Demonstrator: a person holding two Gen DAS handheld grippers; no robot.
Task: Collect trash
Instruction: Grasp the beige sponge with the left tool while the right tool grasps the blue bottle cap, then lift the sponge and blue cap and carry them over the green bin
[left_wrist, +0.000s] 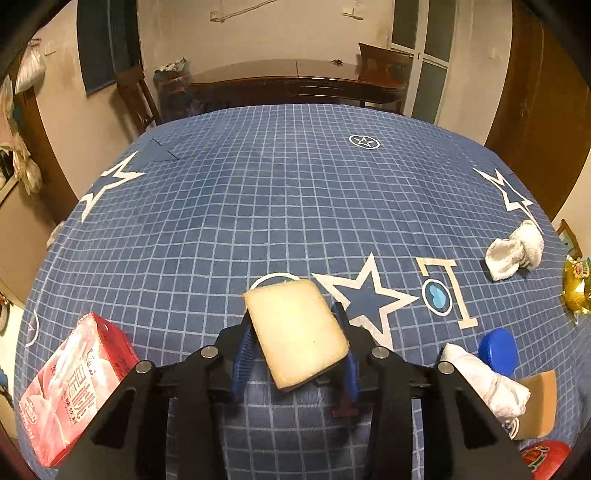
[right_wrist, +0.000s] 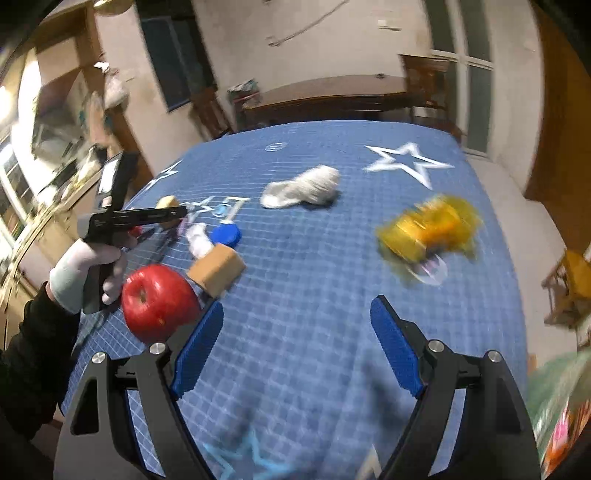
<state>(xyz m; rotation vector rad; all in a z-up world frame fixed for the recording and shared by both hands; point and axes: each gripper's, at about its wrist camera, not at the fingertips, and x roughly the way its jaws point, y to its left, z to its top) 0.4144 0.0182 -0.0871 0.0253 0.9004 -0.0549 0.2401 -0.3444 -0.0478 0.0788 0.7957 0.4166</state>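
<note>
Left gripper (left_wrist: 295, 325): we clamp a pale sponge (left_wrist: 295, 332) above the blue tablecloth (left_wrist: 258, 192).
Right gripper (right_wrist: 295, 332): we hold it spread, gripping nothing.
Apple (right_wrist: 159, 302): at nine o'clock.

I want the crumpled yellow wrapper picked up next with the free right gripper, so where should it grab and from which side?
Judging by the blurred right wrist view, come down from above with the open right hand-held gripper and pinch the raised, bunched middle of the yellow wrapper. It lies loose on the tablecloth with nothing touching it; the thin edges would likely slip.
</note>
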